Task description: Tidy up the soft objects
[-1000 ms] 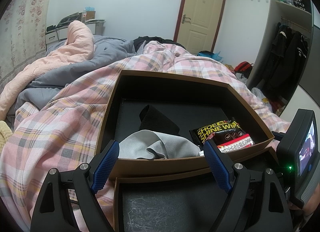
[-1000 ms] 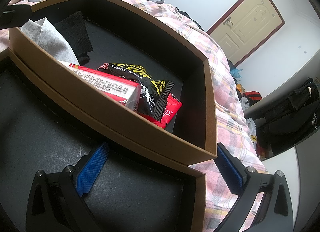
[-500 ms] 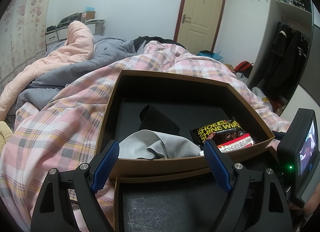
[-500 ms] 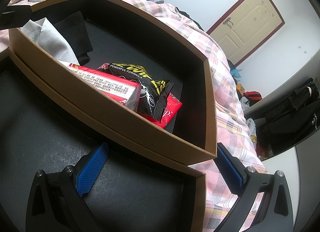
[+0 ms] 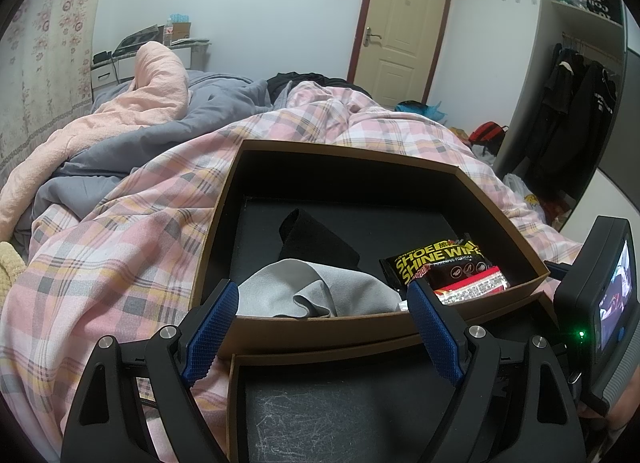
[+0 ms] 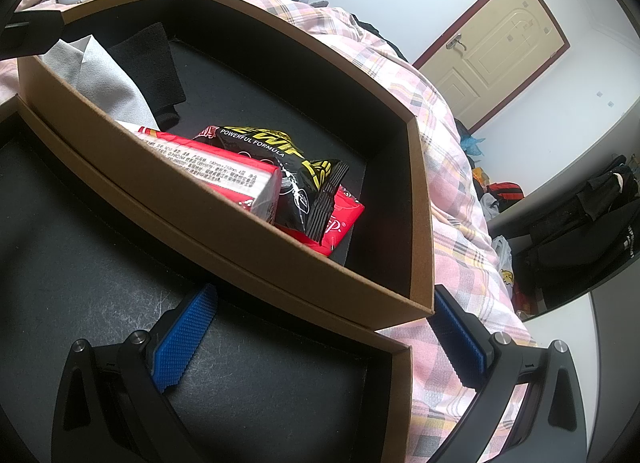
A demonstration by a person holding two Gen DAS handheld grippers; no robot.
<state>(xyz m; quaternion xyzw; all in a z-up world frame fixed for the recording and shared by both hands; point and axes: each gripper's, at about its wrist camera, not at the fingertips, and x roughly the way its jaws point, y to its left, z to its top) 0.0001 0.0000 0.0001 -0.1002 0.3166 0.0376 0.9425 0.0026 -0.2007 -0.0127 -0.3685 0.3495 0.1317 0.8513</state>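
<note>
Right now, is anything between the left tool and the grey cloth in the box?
Yes. The box's near cardboard wall stands between the open left tool and the grey cloth, which lies just behind it. From above, nothing visible covers the cloth.

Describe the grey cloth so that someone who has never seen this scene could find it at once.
On the pink plaid bedspread sits an open brown cardboard box with a black lining. The grey cloth lies crumpled against the box's near wall, at its left end. It is the only pale, plain item inside: the black fabric piece behind it is dark, and the wipes packets to its right are glossy and printed.
</note>
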